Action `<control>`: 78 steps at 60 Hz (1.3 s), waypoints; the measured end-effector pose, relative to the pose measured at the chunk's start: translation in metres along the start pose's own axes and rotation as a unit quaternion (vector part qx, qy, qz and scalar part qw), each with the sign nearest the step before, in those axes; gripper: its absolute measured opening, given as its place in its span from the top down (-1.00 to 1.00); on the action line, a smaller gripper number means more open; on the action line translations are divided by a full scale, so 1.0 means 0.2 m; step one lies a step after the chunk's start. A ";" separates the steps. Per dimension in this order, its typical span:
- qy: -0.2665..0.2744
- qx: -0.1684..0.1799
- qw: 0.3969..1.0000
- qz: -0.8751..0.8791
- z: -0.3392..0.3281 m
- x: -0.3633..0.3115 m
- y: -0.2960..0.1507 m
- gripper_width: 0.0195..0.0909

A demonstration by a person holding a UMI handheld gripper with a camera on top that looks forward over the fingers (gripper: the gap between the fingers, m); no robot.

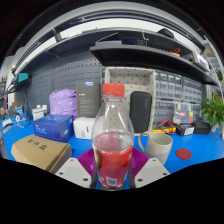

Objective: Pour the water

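Between my jaws (112, 172) I hold the bottle (113, 140), both pads pressing its sides; its base is hidden below them. Just beyond, to its right on the blue surface (190, 150), a green cup (158, 146); left, a cardboard box (38, 152).

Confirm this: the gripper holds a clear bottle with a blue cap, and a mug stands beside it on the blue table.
Wrong on one point: the gripper view shows the bottle between the fingers has an orange-red cap, not blue. The mug on the blue table is right.
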State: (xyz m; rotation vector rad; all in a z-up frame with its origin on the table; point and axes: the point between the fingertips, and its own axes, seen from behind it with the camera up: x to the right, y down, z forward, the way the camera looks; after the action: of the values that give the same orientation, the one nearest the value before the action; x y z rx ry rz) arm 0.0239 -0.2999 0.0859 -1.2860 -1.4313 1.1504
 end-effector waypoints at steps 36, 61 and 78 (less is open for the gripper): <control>-0.059 -0.045 0.858 0.507 0.20 -0.09 -0.39 0.32; -0.074 -0.070 0.639 0.763 0.32 0.03 -0.43 0.32; -0.059 -0.076 0.542 0.835 0.31 0.10 -0.41 0.33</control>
State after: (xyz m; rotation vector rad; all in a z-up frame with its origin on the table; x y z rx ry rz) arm -0.0552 -0.2874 0.1547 -2.8207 0.2175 2.2135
